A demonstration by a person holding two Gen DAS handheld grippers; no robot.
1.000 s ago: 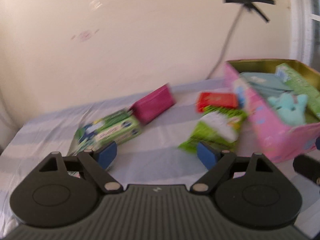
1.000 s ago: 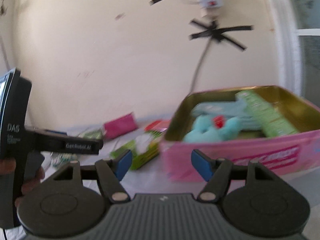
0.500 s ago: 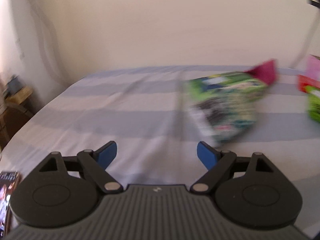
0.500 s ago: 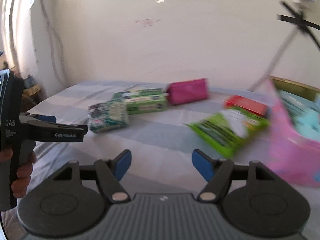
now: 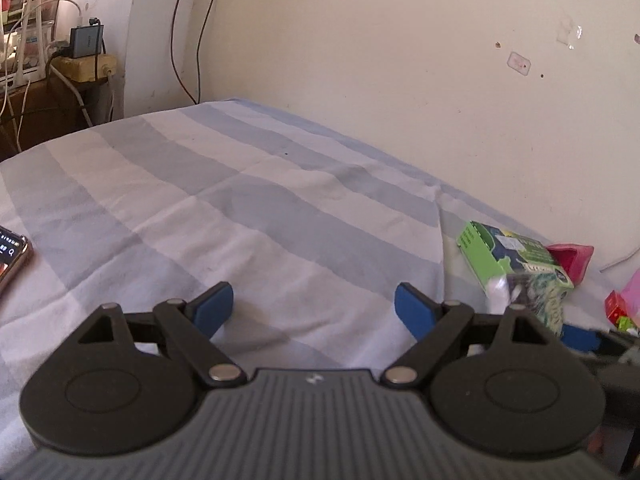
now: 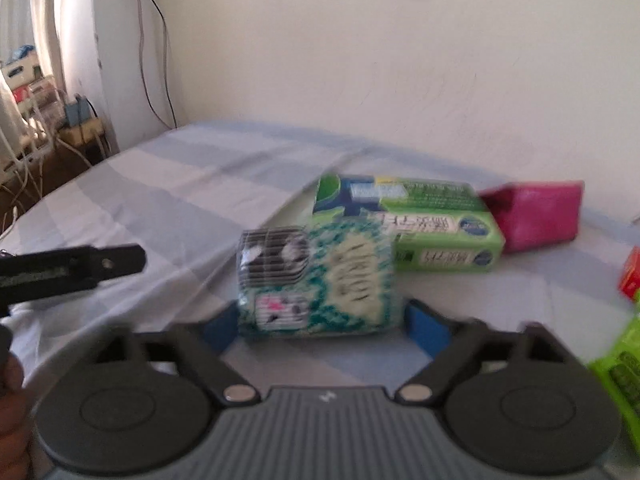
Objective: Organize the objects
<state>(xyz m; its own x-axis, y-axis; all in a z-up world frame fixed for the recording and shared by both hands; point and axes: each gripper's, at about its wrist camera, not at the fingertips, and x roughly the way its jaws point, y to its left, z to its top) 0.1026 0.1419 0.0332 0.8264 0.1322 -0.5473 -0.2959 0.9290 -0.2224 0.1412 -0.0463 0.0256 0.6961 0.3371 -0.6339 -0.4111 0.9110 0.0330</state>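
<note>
With the right gripper (image 6: 320,326) spread around the teal patterned packet (image 6: 320,280) before the green carton (image 6: 420,224), both sides should be squarely clamped; the left gripper (image 5: 314,306) is held apart, empty.

Cream wall (image 5: 400,60), blue-striped bedsheet (image 5: 240,208), cables (image 5: 188,40), cluttered corner shelf (image 5: 84,66)

My two grippers have blue pads (image 5: 211,307) on black arms. The bed sheet (image 5: 224,208) has pale blue and white stripes. The packet (image 6: 320,280) is teal and cream speckled, the box (image 6: 424,224) bright green, the pouch (image 6: 540,216) magenta.
</note>
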